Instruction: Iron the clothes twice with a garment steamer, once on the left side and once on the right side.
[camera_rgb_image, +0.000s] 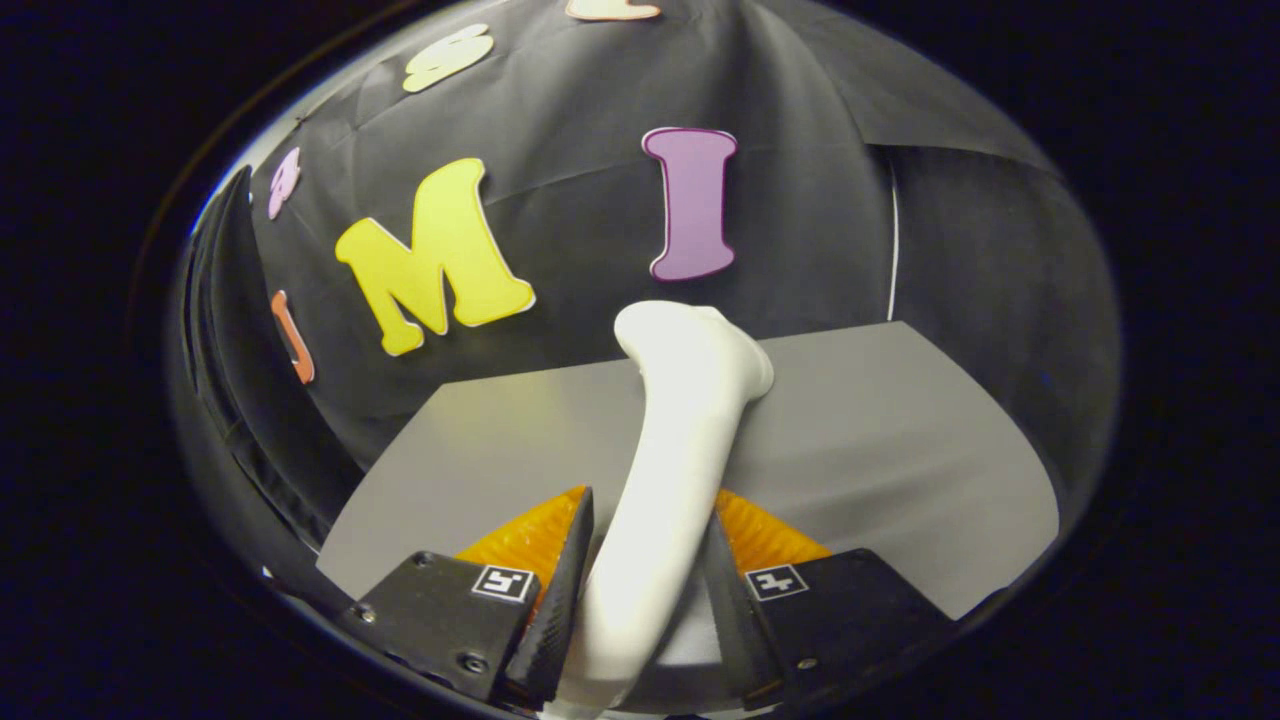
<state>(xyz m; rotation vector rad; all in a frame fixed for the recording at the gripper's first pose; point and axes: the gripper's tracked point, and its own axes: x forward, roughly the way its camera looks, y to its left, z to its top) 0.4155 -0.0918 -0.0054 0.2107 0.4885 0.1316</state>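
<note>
While both fingers of the gripper (645, 540) squeeze one white steamer (670, 450) (handle) — one grey table (900, 440) lies beyond.

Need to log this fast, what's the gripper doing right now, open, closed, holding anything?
Gripper: closed on the white garment steamer, both fingers pressing its handle, above the grey table.

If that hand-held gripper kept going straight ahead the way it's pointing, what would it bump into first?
The hand-held gripper is shut on the white garment steamer, whose head sticks out ahead over the grey table. Beyond it hangs the booth's black cloth wall, probably the first contact; depth is unclear.
</note>
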